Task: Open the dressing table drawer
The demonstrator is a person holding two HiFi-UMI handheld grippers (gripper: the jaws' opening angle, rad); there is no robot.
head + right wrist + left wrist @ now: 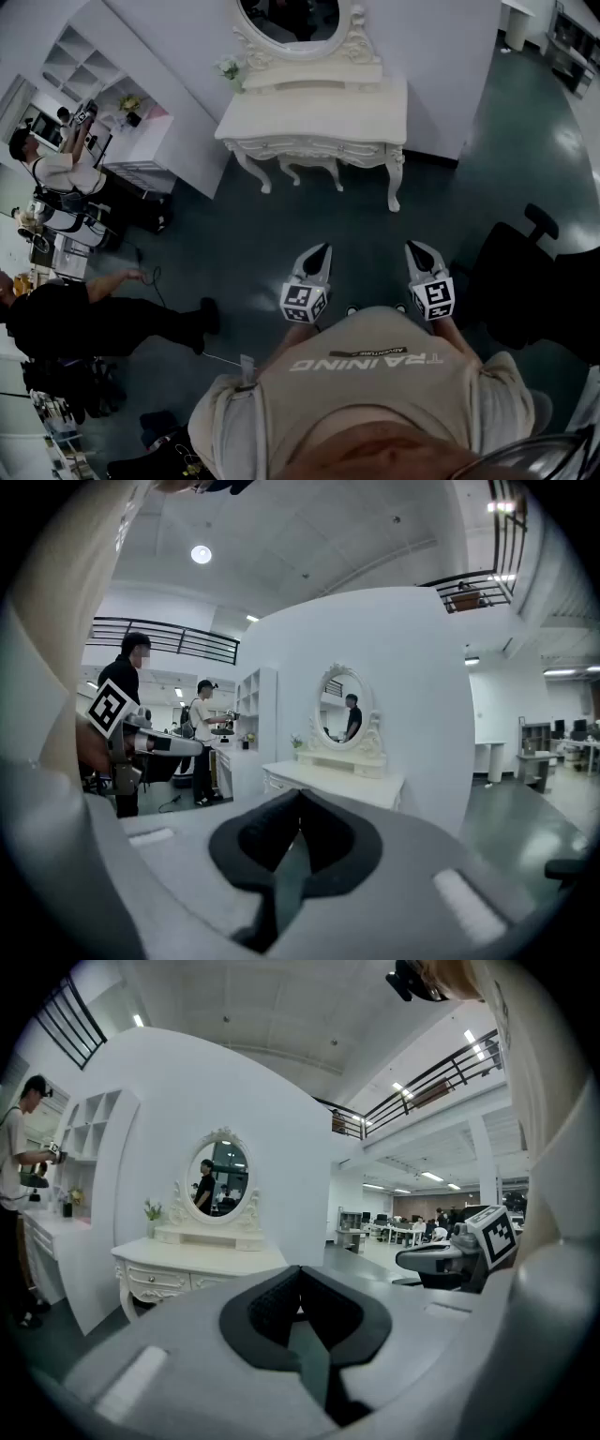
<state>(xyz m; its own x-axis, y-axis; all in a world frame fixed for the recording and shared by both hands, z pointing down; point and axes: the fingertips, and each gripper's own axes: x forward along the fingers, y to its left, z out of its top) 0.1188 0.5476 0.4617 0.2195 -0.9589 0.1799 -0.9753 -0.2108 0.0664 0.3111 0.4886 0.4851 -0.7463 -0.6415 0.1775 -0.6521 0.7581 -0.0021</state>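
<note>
The white dressing table (319, 117) with its oval mirror (286, 19) stands against a white partition, some way ahead of me across the dark floor. Its drawer front (155, 1282) with a small knob looks closed in the left gripper view. My left gripper (319, 253) and right gripper (419, 251) are held side by side in front of my chest, both pointing at the table and well short of it. Each has its jaws shut with nothing between them, as seen for the left gripper (300, 1269) and the right gripper (300, 794) in their own views.
A black office chair (525, 281) stands close on my right. On the left a person in black (84, 319) leans over the floor, and another person (56, 173) works at a white shelf unit (103, 84). Dark floor lies between me and the table.
</note>
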